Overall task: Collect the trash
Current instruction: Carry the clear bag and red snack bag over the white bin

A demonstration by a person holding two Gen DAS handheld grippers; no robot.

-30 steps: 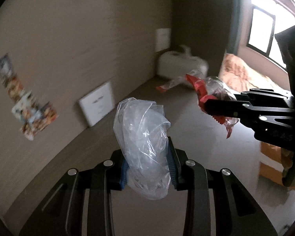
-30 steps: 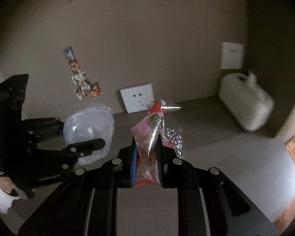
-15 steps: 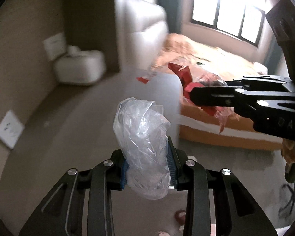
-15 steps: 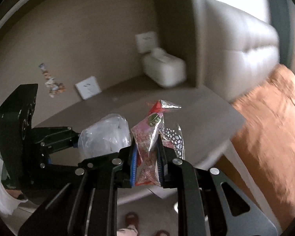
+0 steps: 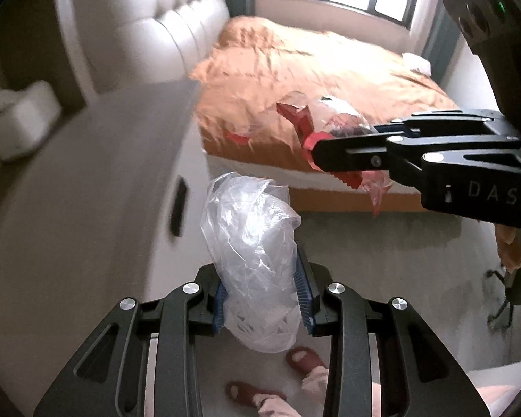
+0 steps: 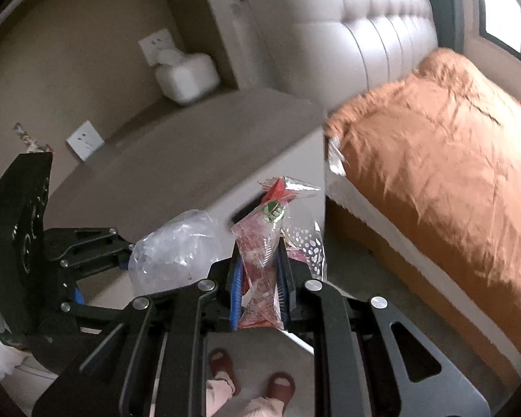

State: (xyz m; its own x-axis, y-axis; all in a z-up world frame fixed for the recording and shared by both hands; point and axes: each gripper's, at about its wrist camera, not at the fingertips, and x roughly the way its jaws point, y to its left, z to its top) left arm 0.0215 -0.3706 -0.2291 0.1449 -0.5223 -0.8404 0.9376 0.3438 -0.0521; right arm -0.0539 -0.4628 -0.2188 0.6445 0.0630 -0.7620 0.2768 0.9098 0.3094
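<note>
The nightstand (image 6: 198,160) stands left of the bed (image 6: 434,180), touching it, with the headboard (image 6: 364,24) behind both. A tissue box (image 6: 187,76) sits at the nightstand's far edge, sockets (image 6: 85,140) on the wall left.

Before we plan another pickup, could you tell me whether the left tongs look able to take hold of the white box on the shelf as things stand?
Probably not. The left tongs are already shut on a crumpled clear plastic bag, and the white box sits apart at the far end of the shelf.
</note>
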